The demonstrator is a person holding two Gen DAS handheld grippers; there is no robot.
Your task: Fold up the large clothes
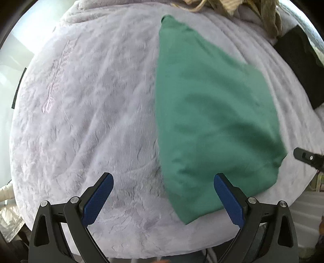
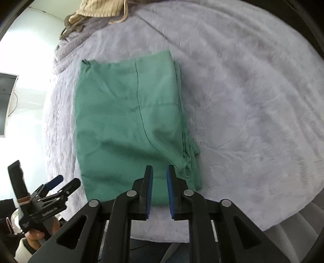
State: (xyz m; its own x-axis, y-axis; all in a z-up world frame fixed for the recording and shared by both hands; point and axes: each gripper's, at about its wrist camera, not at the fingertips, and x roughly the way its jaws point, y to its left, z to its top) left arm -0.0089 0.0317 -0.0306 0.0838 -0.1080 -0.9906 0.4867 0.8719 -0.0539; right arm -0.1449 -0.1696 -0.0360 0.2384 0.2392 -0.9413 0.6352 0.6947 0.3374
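A green garment (image 1: 212, 113) lies folded flat on a pale lilac plush blanket (image 1: 91, 105). It also shows in the right wrist view (image 2: 125, 125), folded into a long rectangle with layered edges at its right side. My left gripper (image 1: 163, 178) is open wide and empty, held above the blanket at the garment's left near corner. My right gripper (image 2: 160, 172) hovers over the garment's near edge with its jaws a narrow gap apart and nothing between them. The left gripper shows at the left of the right wrist view (image 2: 60, 182).
A beige knitted item (image 2: 99, 10) lies at the blanket's far edge, also in the left wrist view (image 1: 232, 6). A black object (image 1: 297, 66) lies at the right. The blanket's near edge (image 2: 162, 232) drops off below the grippers. A monitor (image 2: 6, 105) hangs at the left.
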